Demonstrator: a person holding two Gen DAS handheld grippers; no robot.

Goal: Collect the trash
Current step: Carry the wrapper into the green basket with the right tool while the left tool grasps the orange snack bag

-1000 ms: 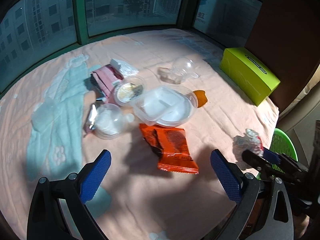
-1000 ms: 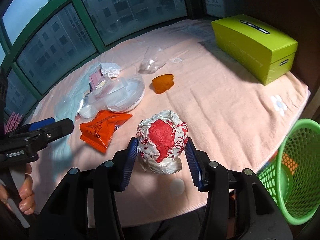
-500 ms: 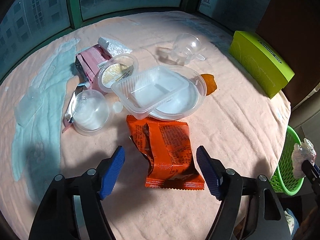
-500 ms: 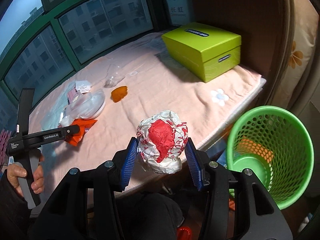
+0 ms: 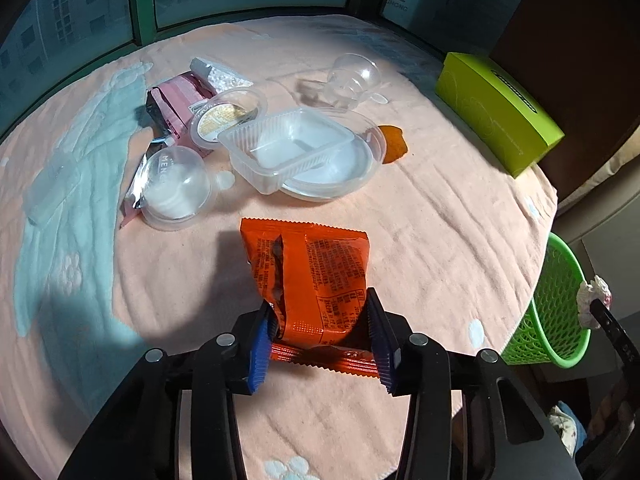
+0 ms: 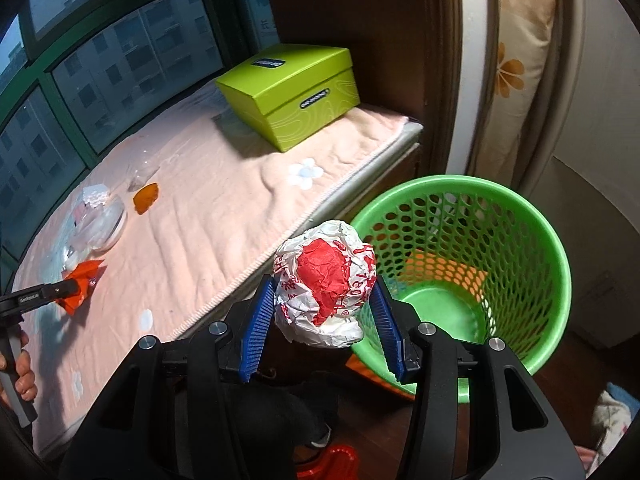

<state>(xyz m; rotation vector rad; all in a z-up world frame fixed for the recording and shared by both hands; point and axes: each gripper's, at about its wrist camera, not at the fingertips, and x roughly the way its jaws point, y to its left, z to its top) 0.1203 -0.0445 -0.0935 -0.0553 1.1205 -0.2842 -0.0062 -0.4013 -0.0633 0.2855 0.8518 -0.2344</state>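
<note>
My left gripper is shut on the near end of an orange snack wrapper that lies on the pink towel. My right gripper is shut on a crumpled red-and-white paper ball and holds it off the table edge, just left of the green mesh basket. The basket also shows in the left wrist view, with the paper ball beside its rim. The wrapper and my left gripper show far left in the right wrist view.
Clear plastic trays and lids, a round lidded cup, a pink packet, a clear cup and an orange scrap lie behind the wrapper. A lime-green box stands at the right. Something orange lies inside the basket.
My left gripper moved forward and closed on the orange wrapper. My right gripper carried the paper ball off the table toward the green basket.
</note>
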